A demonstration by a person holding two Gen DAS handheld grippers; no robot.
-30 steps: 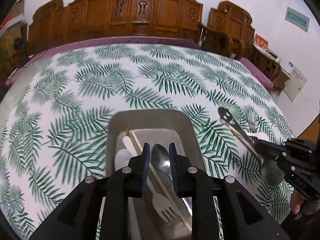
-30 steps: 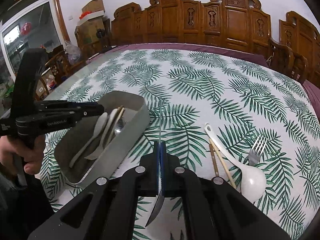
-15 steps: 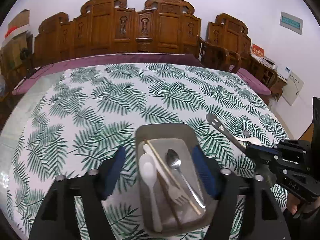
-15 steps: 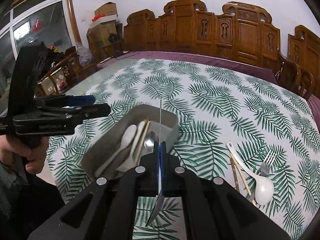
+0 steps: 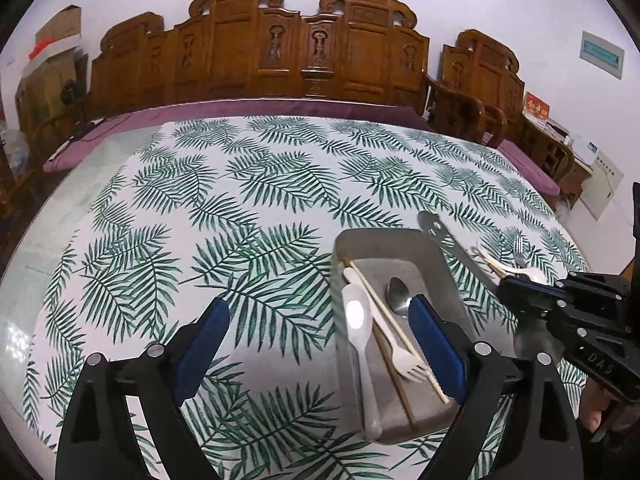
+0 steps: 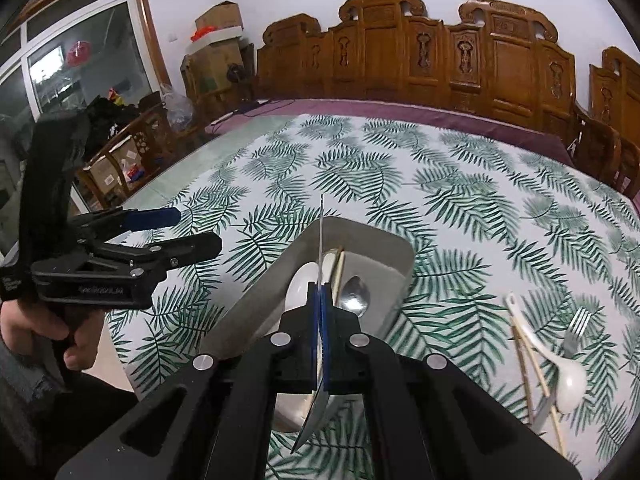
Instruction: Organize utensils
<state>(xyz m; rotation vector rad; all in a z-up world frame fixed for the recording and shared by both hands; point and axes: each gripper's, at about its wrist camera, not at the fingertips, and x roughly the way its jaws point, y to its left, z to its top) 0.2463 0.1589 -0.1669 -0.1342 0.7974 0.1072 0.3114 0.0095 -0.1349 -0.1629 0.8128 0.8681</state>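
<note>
A grey metal tray (image 5: 348, 240) on the leaf-print tablecloth holds a white spoon (image 5: 356, 320), a metal spoon (image 5: 398, 292), a white fork (image 5: 400, 356) and chopsticks (image 5: 384, 304). My left gripper (image 5: 318, 344) hangs above the tray's near left side. Its jaws are opening wide and grip nothing. My right gripper (image 6: 320, 308) is shut on a metal knife (image 6: 321, 248), seen edge-on above the tray (image 6: 360, 228). The knife's handle end (image 5: 436, 228) juts over the tray's right rim. The left gripper (image 6: 198, 228) shows at the left.
Right of the tray lie a white ceramic spoon (image 6: 568, 376), a metal fork (image 6: 576, 328) and chopsticks (image 6: 528, 360). Carved wooden chairs (image 5: 304, 48) line the table's far edge. A person's hand (image 6: 76, 344) holds the left gripper's handle.
The left gripper opened from nearly shut to wide and drew back up and left off the tray. The right gripper carried the knife leftward until it hangs over the tray.
</note>
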